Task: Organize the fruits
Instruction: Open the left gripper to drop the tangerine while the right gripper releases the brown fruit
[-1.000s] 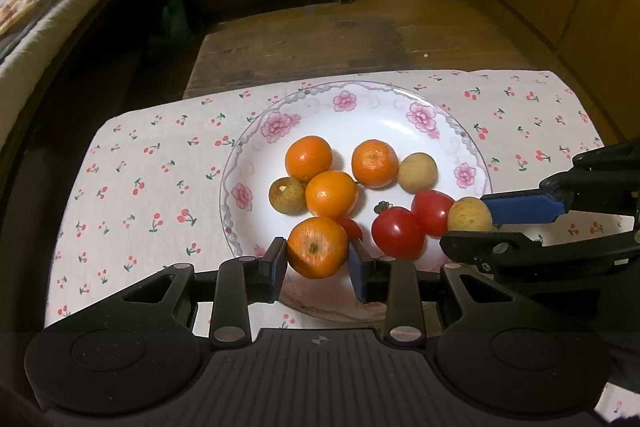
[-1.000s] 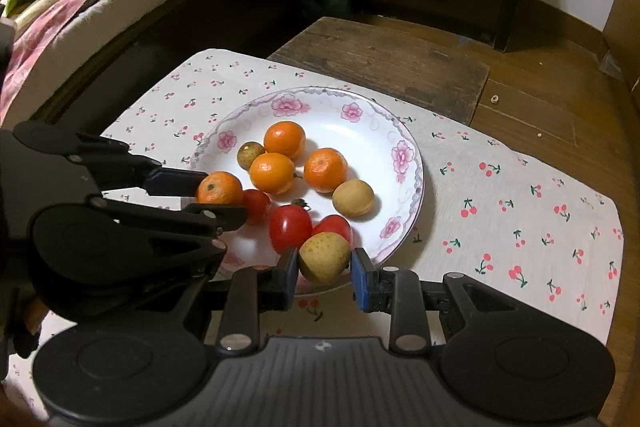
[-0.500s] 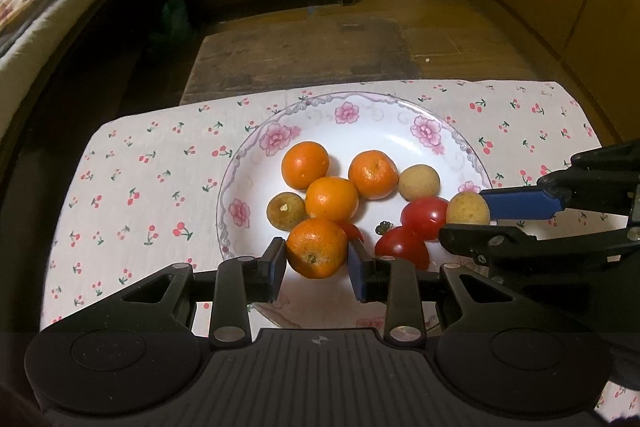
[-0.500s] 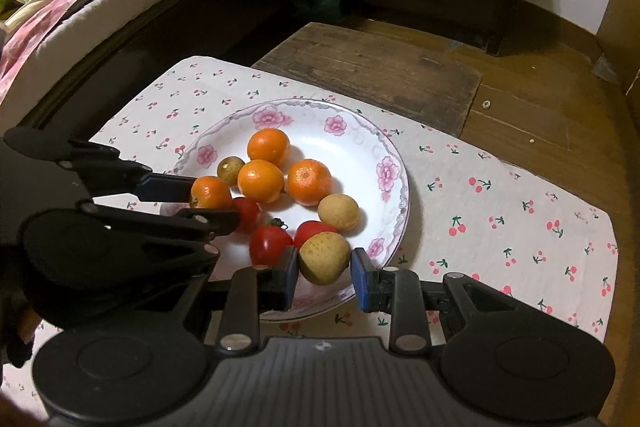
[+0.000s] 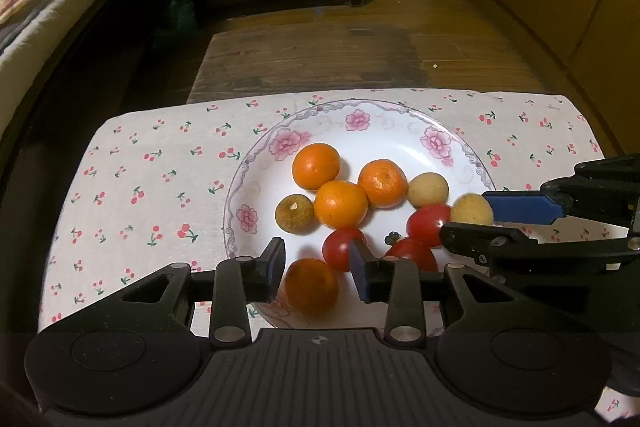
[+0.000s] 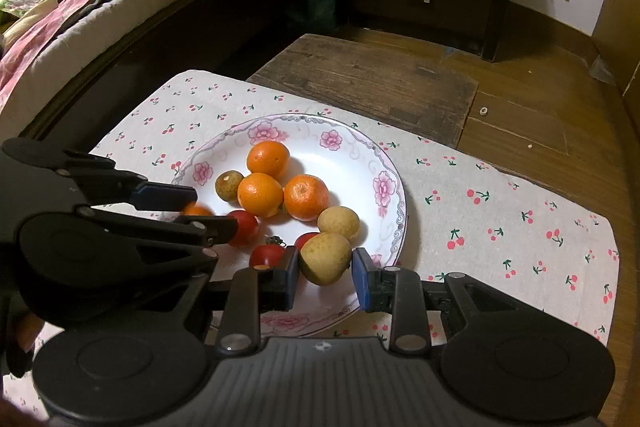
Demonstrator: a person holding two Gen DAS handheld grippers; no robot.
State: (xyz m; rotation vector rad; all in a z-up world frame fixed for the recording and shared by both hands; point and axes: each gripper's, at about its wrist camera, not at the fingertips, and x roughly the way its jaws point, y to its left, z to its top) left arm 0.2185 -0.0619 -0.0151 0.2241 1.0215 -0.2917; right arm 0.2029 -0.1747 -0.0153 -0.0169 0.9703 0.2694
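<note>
Bedroom, worktop under cherry cloth (image 5: 132, 187); plate (image 5: 384, 123) holds fruit. Left gripper (image 5: 316, 269) jaws just opened, orange (image 5: 311, 285) released between them at the near rim. Right gripper (image 6: 325, 277) kept clamped on longan (image 6: 325, 258), probably for placing beside the others

4 oranges (image 5: 316, 166), 3 tomatoes (image 5: 428, 225), 3 longans (image 5: 427, 189), 1 plate (image 5: 356, 119), 2 claws (image 5: 318, 269).

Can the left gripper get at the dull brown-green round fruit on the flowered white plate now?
Probably yes. The left gripper, whose jaws have just been opening, has a small orange tangerine loose between them; the brown-green fruit lies uncovered just beyond, clear of the right gripper.
</note>
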